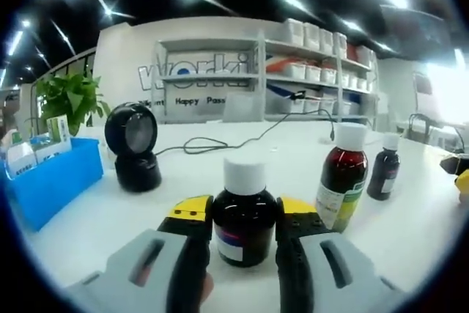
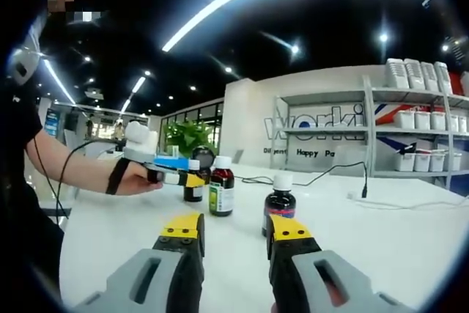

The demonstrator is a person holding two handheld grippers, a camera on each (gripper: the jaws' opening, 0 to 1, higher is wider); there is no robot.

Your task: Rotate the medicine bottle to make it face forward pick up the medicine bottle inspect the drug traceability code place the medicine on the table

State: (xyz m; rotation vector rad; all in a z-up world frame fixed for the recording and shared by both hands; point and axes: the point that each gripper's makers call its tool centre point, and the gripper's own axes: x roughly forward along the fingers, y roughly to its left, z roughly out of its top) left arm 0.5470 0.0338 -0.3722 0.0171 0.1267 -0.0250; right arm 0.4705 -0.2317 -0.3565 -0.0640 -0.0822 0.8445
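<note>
A dark medicine bottle (image 1: 243,218) with a white cap and a white label stands upright between my left gripper's (image 1: 243,214) yellow-tipped jaws, which press against both its sides. In the right gripper view a person's hand holds that left gripper (image 2: 167,175) at the same bottle (image 2: 193,181), whose base seems to rest on the white table (image 2: 132,240). My right gripper (image 2: 234,231) is open above the table with nothing between its jaws. A second dark bottle (image 2: 279,207) stands just beyond its right jaw.
A bottle with a green and white label (image 1: 342,177) and a small dark bottle (image 1: 384,168) stand to the right. A black round device (image 1: 132,144), a blue bin (image 1: 51,181), a plant (image 1: 69,100) and a black cable (image 1: 220,144) are behind, with shelves (image 1: 315,71) at the back.
</note>
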